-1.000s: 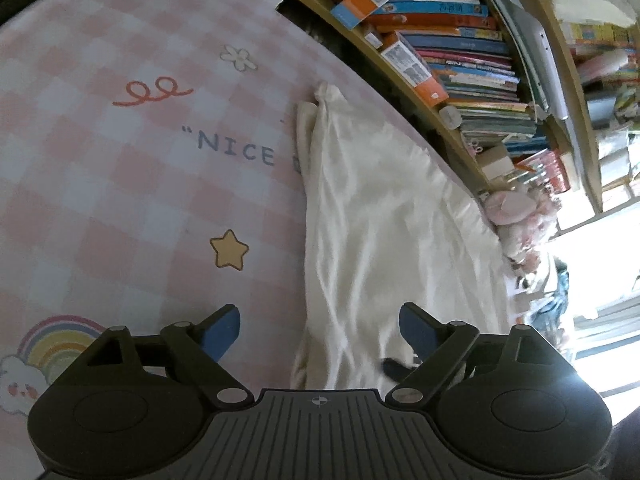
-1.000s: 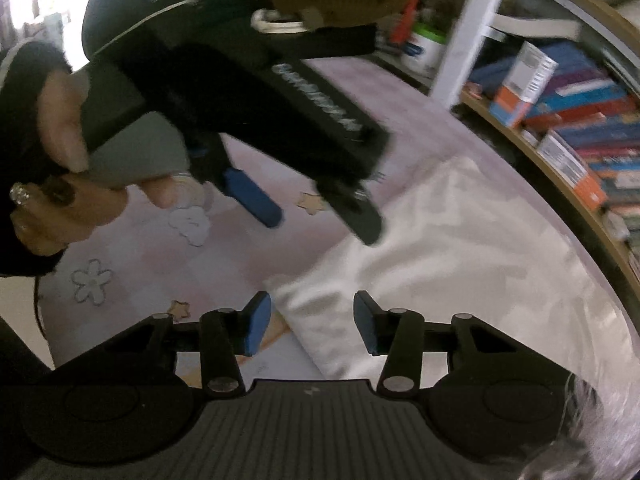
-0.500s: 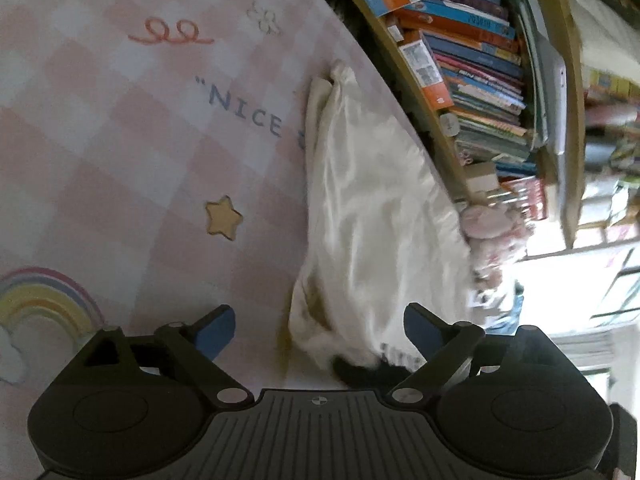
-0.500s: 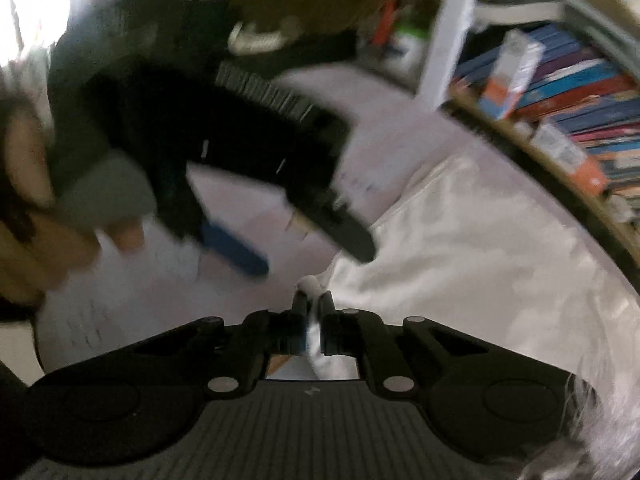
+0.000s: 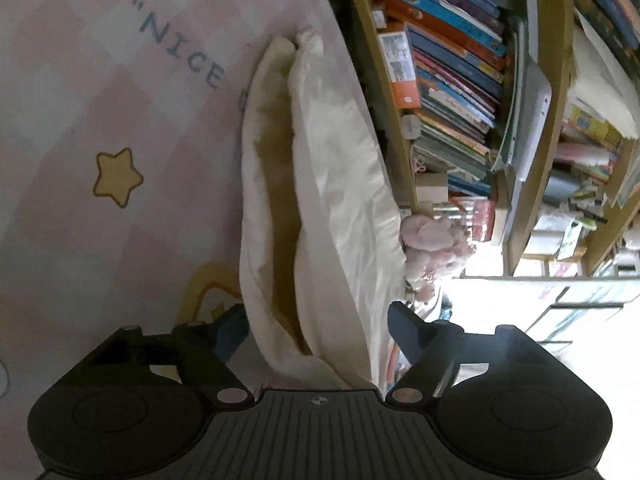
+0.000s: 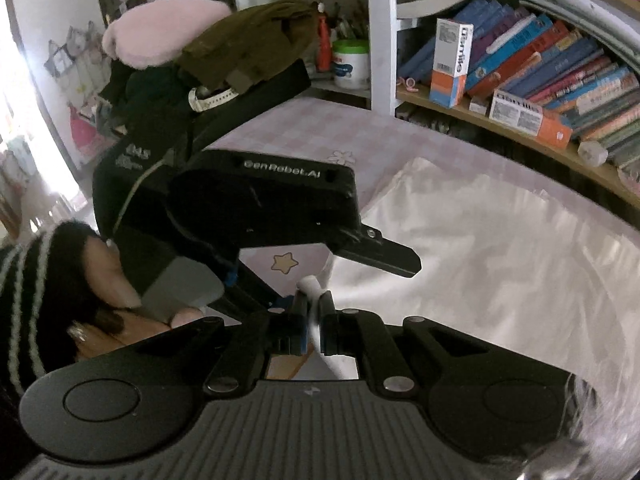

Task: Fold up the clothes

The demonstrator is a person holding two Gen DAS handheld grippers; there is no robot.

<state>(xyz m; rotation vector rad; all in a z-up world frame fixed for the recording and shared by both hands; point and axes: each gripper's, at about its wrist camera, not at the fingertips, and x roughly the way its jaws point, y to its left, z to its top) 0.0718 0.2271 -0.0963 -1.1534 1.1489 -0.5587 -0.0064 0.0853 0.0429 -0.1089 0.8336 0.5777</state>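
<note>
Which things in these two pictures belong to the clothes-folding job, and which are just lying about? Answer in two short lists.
Part of the job:
- cream garment
- right hand-held gripper, shut on a corner of the garment
- left hand-held gripper, closing with the garment's edge between its fingers
- pink checked bedsheet, the folding surface

Just lying about:
- books on the shelf
- pink plush toy
- white tub

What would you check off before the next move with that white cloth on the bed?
1. Right gripper shut on the white garment: ok, a pinch of cloth pokes up between its pads.
2. Left gripper gripping the cloth: not ok yet; its jaws are closing around the raised fold, pads not visibly pressing.
3. Cloth lies between both left fingers: ok.
4. Garment clear of the bookshelf: cannot tell; its far edge runs close alongside.
5. Pink checked sheet beside the cloth free for folding: ok.
</note>
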